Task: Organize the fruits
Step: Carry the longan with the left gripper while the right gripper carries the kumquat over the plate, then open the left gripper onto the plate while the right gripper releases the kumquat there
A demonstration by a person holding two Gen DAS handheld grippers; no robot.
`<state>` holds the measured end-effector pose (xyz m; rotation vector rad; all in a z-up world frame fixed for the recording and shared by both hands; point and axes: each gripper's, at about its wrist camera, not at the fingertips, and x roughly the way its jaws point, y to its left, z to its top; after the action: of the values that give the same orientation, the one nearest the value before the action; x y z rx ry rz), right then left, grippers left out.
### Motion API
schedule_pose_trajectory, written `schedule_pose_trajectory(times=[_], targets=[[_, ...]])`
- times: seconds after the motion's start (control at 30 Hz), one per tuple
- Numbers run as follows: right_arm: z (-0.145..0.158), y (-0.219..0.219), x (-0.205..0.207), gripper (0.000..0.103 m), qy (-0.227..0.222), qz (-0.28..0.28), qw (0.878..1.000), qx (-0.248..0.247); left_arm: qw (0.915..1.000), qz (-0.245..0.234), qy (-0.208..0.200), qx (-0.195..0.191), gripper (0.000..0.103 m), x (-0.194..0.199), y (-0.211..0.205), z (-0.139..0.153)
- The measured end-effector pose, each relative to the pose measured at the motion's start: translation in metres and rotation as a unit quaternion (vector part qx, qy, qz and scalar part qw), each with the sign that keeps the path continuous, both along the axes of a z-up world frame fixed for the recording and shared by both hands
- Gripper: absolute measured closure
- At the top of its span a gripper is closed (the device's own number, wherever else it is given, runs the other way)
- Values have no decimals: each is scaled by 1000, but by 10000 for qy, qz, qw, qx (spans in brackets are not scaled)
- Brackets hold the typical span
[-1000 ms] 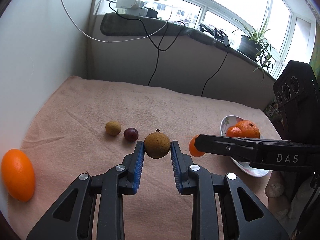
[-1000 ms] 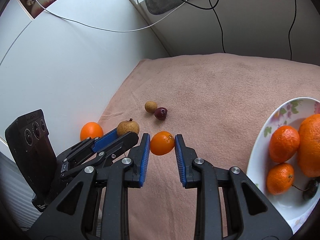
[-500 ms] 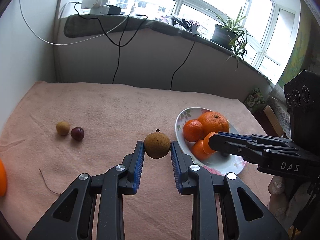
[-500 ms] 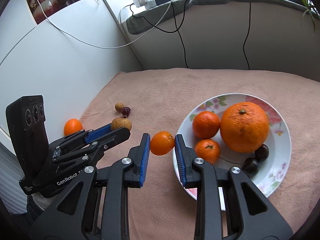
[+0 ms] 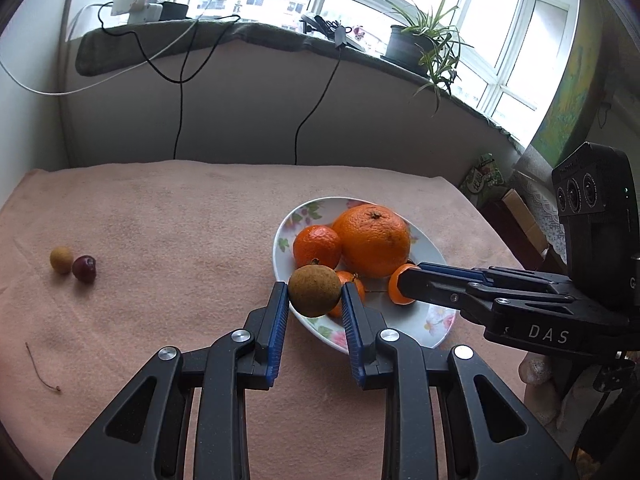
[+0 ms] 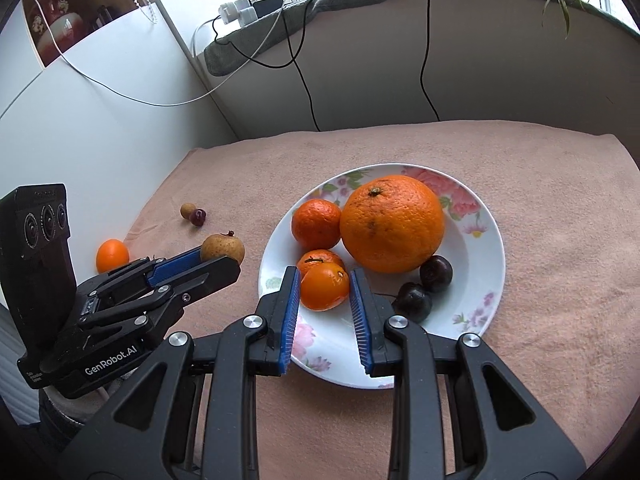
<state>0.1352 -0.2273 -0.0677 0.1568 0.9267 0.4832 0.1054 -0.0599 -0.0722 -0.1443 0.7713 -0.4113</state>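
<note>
My left gripper is shut on a round brown fruit and holds it above the near-left rim of the flowered white plate. My right gripper is shut on a small orange fruit and holds it over the plate. The plate holds a big orange, two mandarins and two dark plums. The brown fruit also shows in the right wrist view. The small orange fruit also shows in the left wrist view.
A small tan fruit and a dark red fruit lie together at the left of the pink cloth. An orange fruit lies by the white wall. A loose stem lies front left. Cables hang from the windowsill.
Both grippers have carried their fruits to the right, from the cloth to the plate. The right gripper's orange fruit is now over the plate's inside. The left's brown fruit is at its rim.
</note>
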Motion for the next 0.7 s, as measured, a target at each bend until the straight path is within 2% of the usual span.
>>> schedule_pose_trajectory(times=[0.7], targets=[[-2, -15, -5, 77, 20, -225, 9997, -134, 9994, -339, -11, 4, 77, -3, -24, 3]])
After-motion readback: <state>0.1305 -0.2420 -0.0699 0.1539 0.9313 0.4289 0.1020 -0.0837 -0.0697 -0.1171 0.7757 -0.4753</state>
